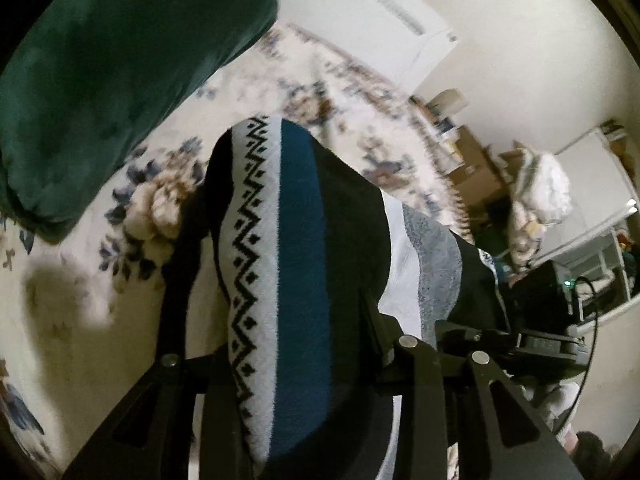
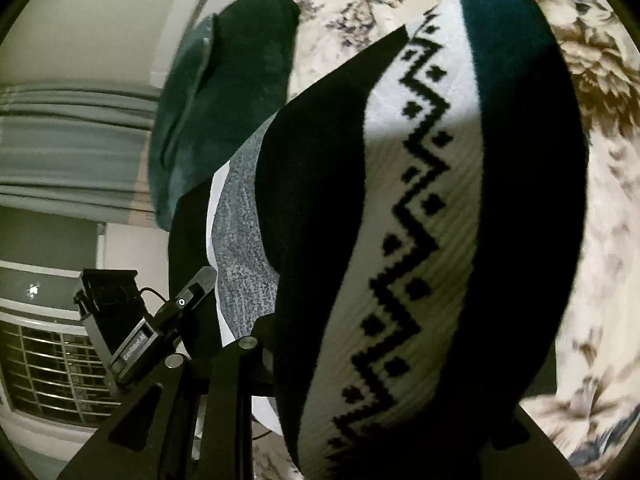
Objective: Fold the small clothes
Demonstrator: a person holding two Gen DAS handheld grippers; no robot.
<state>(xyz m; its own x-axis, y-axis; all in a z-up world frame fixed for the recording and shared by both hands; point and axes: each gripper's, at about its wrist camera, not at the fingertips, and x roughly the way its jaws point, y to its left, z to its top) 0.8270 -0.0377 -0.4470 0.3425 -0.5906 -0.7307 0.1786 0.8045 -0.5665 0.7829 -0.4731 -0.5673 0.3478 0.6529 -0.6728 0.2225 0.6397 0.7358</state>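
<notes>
A knit garment (image 1: 296, 240) with black, white zigzag, teal and grey stripes hangs off the bed between both grippers. In the left wrist view it drapes over my left gripper (image 1: 280, 264), which is shut on it; the fingertips are buried in the cloth. My right gripper (image 1: 472, 332) shows at the right edge of the same cloth. In the right wrist view the garment (image 2: 420, 200) fills the middle and hides the fingertips of my right gripper (image 2: 380, 272), which is shut on it. My left gripper (image 2: 192, 292) is at the cloth's grey left edge.
A floral bedspread (image 1: 320, 92) (image 2: 608, 200) lies underneath. A dark green pillow (image 1: 100, 80) (image 2: 224, 100) rests on it behind the garment. Boxes (image 1: 460, 160) and a white bundle (image 1: 540, 188) stand beyond the bed. Grey curtains (image 2: 60, 140) and a barred window (image 2: 40, 368) are at the left.
</notes>
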